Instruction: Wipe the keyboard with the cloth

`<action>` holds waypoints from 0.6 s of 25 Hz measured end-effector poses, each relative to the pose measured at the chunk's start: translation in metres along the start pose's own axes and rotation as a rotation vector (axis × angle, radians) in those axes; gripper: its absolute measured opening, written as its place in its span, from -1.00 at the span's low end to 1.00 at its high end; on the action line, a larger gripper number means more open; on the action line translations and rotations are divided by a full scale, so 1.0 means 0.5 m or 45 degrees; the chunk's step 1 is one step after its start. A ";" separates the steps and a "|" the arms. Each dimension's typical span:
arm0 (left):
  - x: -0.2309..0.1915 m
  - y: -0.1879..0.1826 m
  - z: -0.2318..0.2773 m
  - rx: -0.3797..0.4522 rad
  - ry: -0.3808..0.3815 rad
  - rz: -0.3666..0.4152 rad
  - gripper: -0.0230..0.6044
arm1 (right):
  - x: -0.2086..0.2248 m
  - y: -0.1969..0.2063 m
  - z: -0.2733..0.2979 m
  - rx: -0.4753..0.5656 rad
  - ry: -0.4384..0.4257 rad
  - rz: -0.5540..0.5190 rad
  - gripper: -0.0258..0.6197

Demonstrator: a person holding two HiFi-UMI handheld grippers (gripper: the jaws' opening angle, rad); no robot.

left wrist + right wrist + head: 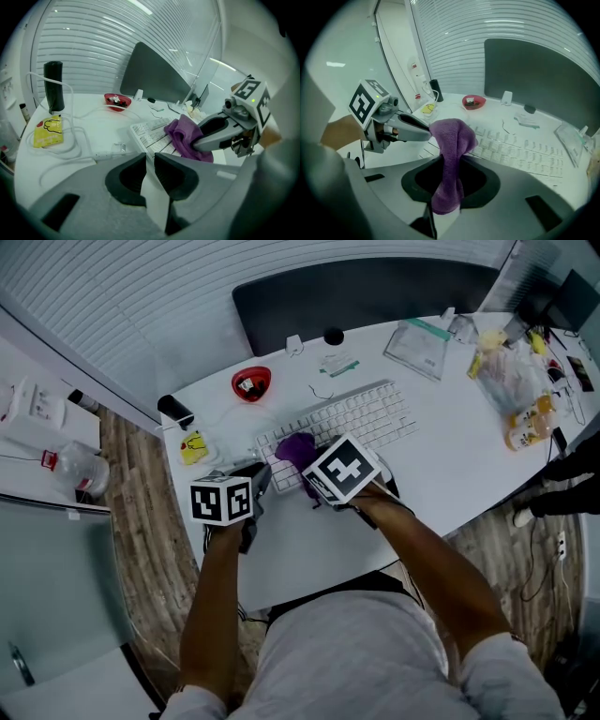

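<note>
Two forearms reach out from just below, each gripper's marker cube showing only black-and-white squares, no words. Right gripper [452,161] pinches the purple cloth [451,133] tight, its bunched end on the left keys of the white keyboard [366,416]. Left gripper [149,157] sits just beside that end, jaws a narrow slit with nothing in it. Print on the yellow packet [193,448] is too small to read. Bare table [309,549] runs from the keyboard to the near edge.

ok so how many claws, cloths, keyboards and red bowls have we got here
claws: 2, the left claw and the right claw
cloth: 1, purple
keyboard: 1, white
red bowl: 1
total: 5
</note>
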State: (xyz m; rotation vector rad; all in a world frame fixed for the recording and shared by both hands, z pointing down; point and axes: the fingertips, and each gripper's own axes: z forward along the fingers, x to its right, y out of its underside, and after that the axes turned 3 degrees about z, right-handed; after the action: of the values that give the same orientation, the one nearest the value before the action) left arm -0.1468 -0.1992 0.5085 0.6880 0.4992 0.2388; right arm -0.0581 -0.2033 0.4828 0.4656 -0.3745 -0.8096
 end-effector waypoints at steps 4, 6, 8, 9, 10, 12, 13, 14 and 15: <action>0.000 0.000 0.000 -0.007 0.001 0.007 -0.71 | 0.095 0.035 -0.039 -0.016 0.083 0.029 -0.64; 0.001 0.000 0.000 -0.010 0.004 0.007 -0.71 | 0.147 0.056 -0.060 -0.026 0.125 0.052 -0.64; 0.001 -0.001 0.001 -0.014 0.003 0.008 -0.71 | 0.201 0.077 -0.083 -0.035 0.166 0.075 -0.64; 0.001 -0.002 0.001 -0.016 0.000 0.009 -0.71 | 0.227 0.088 -0.095 -0.039 0.185 0.089 -0.64; 0.002 -0.004 0.001 -0.019 -0.002 0.010 -0.71 | 0.253 0.098 -0.106 -0.041 0.202 0.107 -0.64; 0.002 -0.004 0.001 -0.025 -0.006 0.011 -0.71 | 0.301 0.118 -0.126 -0.042 0.229 0.152 -0.64; 0.002 -0.004 0.000 -0.028 -0.007 0.010 -0.71 | 0.322 0.128 -0.136 -0.041 0.240 0.177 -0.64; 0.002 -0.004 0.000 -0.030 -0.008 0.009 -0.71 | 0.342 0.137 -0.144 -0.040 0.251 0.200 -0.64; 0.002 -0.004 0.000 -0.033 -0.010 0.009 -0.71 | 0.360 0.145 -0.152 -0.040 0.262 0.221 -0.64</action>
State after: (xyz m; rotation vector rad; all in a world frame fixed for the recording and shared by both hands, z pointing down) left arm -0.1457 -0.2002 0.5067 0.6656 0.4855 0.2485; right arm 0.1369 -0.2776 0.4832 0.4757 -0.2076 -0.5920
